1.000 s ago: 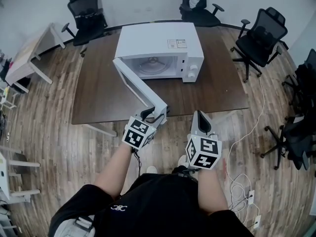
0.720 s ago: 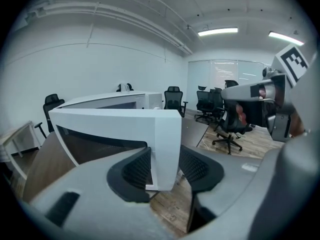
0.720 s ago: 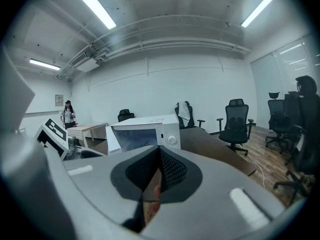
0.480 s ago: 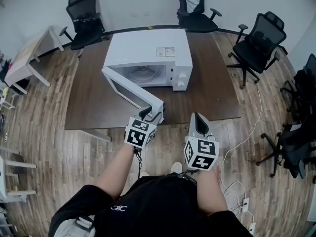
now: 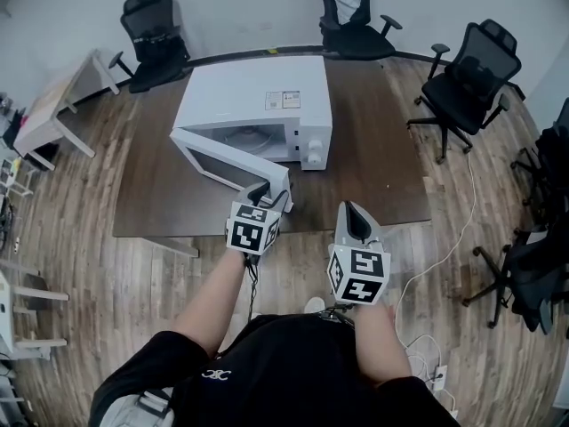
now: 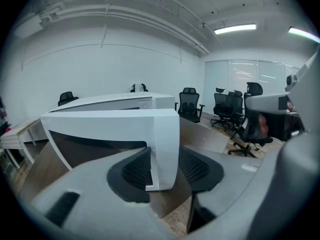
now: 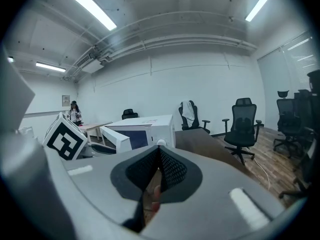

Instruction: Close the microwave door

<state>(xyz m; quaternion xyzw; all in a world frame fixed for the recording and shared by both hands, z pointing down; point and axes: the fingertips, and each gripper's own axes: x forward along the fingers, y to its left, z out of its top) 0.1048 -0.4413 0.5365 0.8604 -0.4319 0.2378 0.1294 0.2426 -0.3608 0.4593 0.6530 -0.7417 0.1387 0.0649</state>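
A white microwave (image 5: 258,105) stands on a brown table (image 5: 373,158), its door (image 5: 227,163) swung partly open toward me. My left gripper (image 5: 267,194) is at the door's free edge. In the left gripper view the door's white edge (image 6: 162,149) stands between the dark pads (image 6: 132,171), which flank it closely on both sides. My right gripper (image 5: 356,213) hovers over the table's near edge, to the right of the door, touching nothing. In the right gripper view its pads (image 7: 167,166) meet at the tip, and the microwave (image 7: 145,126) shows beyond them.
Black office chairs stand around the table: one at the back left (image 5: 156,29), one at the back (image 5: 351,12), one to the right (image 5: 467,69). A small light table (image 5: 53,105) is at the far left. A white cable (image 5: 444,247) runs over the wooden floor.
The door has swung inward toward the microwave's front, and my left gripper has gone with its edge. My right gripper has moved forward beside it.
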